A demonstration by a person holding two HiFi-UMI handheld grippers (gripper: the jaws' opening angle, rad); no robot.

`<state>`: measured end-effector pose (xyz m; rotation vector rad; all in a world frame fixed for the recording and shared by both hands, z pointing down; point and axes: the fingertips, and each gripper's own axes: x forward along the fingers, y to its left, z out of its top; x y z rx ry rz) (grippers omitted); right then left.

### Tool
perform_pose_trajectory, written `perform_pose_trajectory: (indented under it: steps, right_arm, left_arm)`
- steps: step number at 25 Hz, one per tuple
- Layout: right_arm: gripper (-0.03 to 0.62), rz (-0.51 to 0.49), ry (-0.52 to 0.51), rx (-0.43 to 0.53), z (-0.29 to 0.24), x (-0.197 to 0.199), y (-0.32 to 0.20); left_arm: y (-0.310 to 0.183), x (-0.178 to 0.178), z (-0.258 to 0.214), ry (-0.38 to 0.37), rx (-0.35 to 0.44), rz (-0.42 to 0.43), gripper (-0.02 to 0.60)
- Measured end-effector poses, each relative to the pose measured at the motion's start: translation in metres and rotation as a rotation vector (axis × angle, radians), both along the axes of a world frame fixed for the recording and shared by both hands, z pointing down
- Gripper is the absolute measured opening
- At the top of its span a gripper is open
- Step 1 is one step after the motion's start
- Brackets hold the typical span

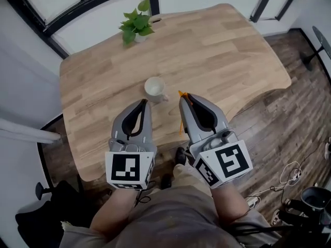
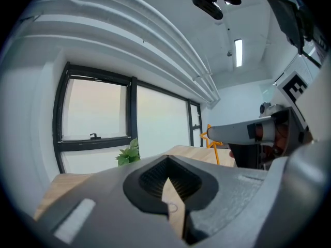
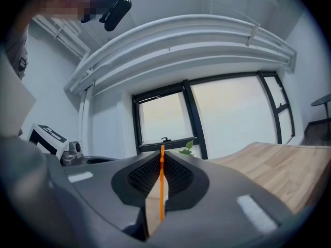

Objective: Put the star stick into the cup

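A white cup (image 1: 154, 89) stands upright near the middle of the wooden table (image 1: 217, 50). My right gripper (image 1: 184, 98) is shut on the orange star stick (image 1: 181, 112), just right of the cup; the star end pokes out at the jaw tips and the thin stick hangs below. In the right gripper view the stick (image 3: 161, 185) runs up between the closed jaws. The left gripper view shows the star (image 2: 209, 137) at the right gripper's tip. My left gripper (image 1: 143, 103) is shut and holds nothing, just in front of the cup.
A small green potted plant (image 1: 136, 25) sits at the table's far edge by the window. Dark wood floor lies to the right, with cables (image 1: 292, 174) and a chair base (image 1: 310, 58). The person's lap is below the grippers.
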<state>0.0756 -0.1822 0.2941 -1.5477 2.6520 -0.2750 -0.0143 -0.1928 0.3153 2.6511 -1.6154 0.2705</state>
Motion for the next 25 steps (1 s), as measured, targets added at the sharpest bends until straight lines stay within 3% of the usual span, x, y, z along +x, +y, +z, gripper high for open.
perform_pose_trajectory:
  steps: [13,25]
  right_arm:
    - [0.044,-0.168,-0.033,0.099,-0.037,-0.010,-0.070]
    - [0.044,-0.231,-0.053,0.120,-0.052,-0.033,-0.104]
  left_arm:
    - [-0.057,-0.002,-0.040,-0.027,0.089,-0.142,0.000]
    - [-0.081,-0.037,-0.048,-0.017,0.124,-0.224,0.000]
